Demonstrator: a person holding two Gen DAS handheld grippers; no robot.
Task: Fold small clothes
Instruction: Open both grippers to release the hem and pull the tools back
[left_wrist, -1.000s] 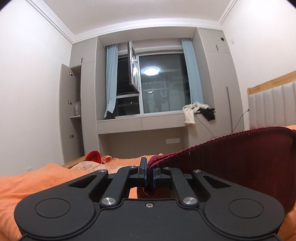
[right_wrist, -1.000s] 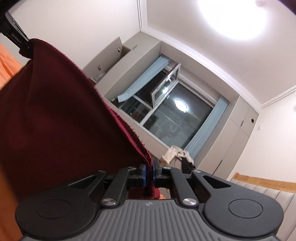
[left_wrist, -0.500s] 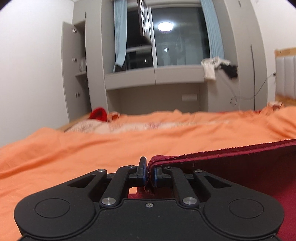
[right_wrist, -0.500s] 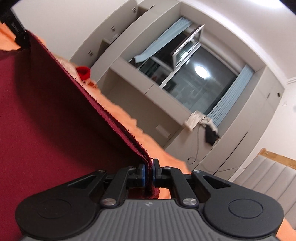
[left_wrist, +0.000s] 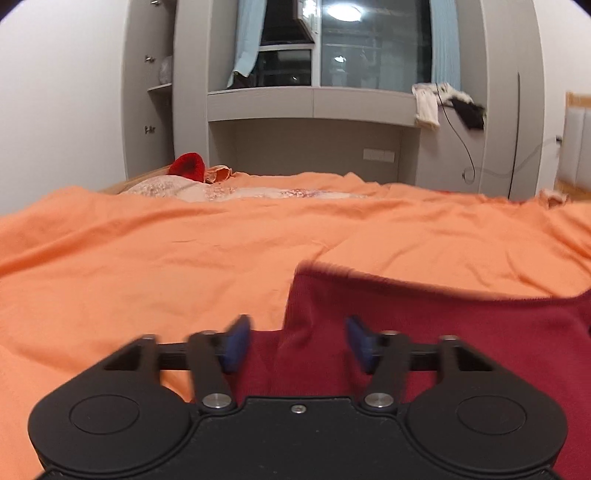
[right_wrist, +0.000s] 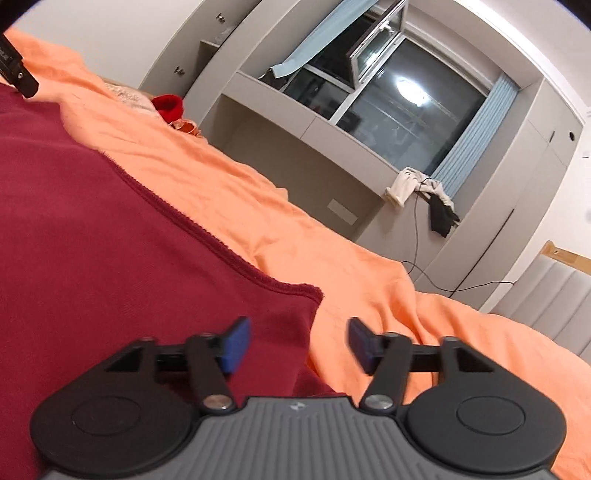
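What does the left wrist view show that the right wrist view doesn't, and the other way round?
Only the left wrist view shows the left gripper head on, open over the near left corner of the dark red garment; its jaws have just been opening.

Only the right wrist view shows the right gripper, likewise open after just opening, at the garment's right corner, and the padded headboard.

Both share the garment lying released on the orange bedspread, the bright red item at the far end, and the window.
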